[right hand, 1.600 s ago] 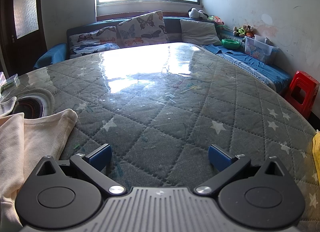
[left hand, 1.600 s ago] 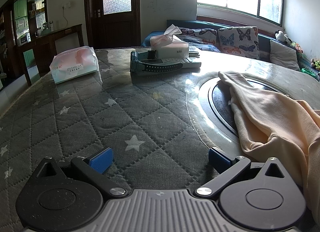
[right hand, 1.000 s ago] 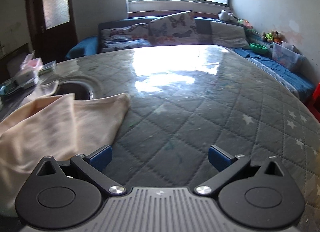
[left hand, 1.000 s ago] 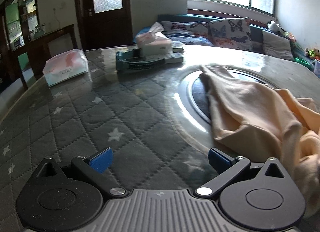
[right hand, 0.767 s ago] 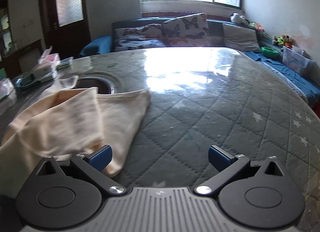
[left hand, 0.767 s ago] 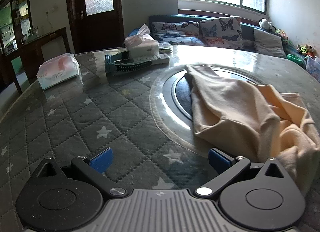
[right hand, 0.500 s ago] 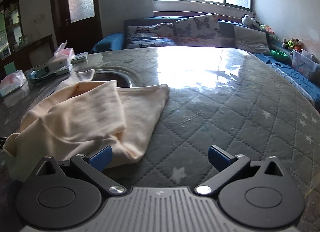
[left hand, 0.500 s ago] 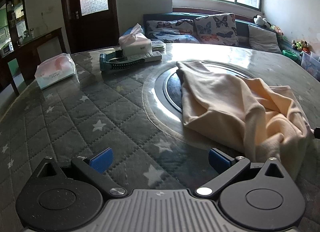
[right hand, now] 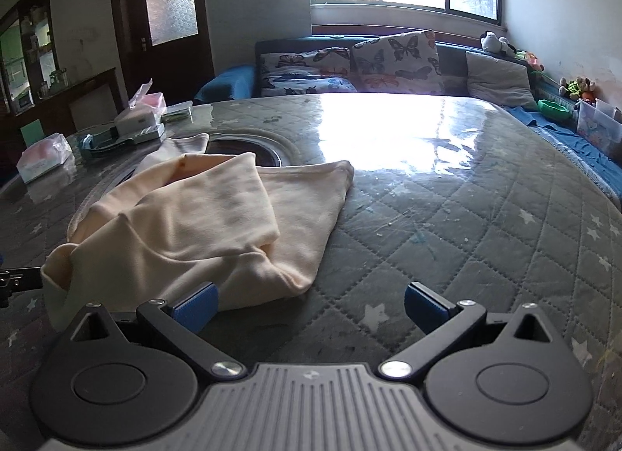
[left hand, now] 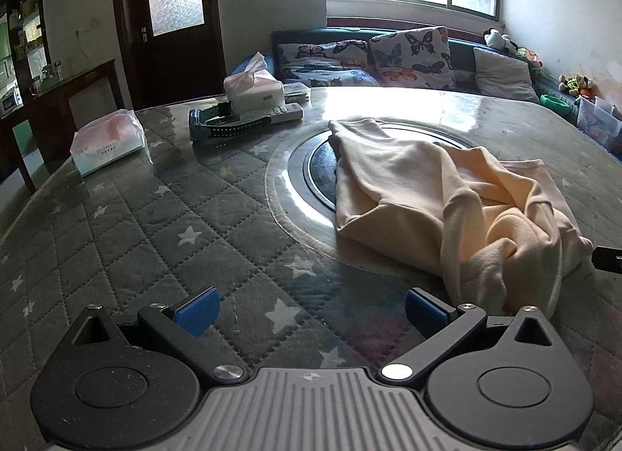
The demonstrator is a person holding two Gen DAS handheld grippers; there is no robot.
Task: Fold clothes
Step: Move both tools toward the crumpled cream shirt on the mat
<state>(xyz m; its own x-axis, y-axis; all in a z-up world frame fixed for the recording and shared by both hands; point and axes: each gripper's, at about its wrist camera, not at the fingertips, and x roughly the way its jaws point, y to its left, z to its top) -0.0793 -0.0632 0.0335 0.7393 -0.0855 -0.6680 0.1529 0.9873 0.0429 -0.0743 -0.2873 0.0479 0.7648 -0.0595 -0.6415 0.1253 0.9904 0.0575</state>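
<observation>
A cream garment [left hand: 439, 194] lies crumpled on the quilted grey table [left hand: 163, 225], partly over a round dark inset [left hand: 318, 167]. My left gripper [left hand: 309, 309] is open and empty, low over the table, with the garment's near edge just right of its right finger. In the right wrist view the garment [right hand: 202, 225] lies ahead and to the left. My right gripper [right hand: 309, 307] is open and empty, its left finger at the garment's near hem. Each gripper's tip shows at the other view's edge.
At the back left stand a pink tissue pack [left hand: 107, 140], a tissue box [left hand: 252, 89], a remote [left hand: 272, 115] and a teal gadget [left hand: 225, 126]. A sofa with butterfly cushions [left hand: 408, 51] stands beyond the table. Bare quilted table stretches right of the garment [right hand: 486, 218].
Both grippers have swung and pulled back towards the garment, so it now lies more central in each view. Both stayed open. The garment has not moved.
</observation>
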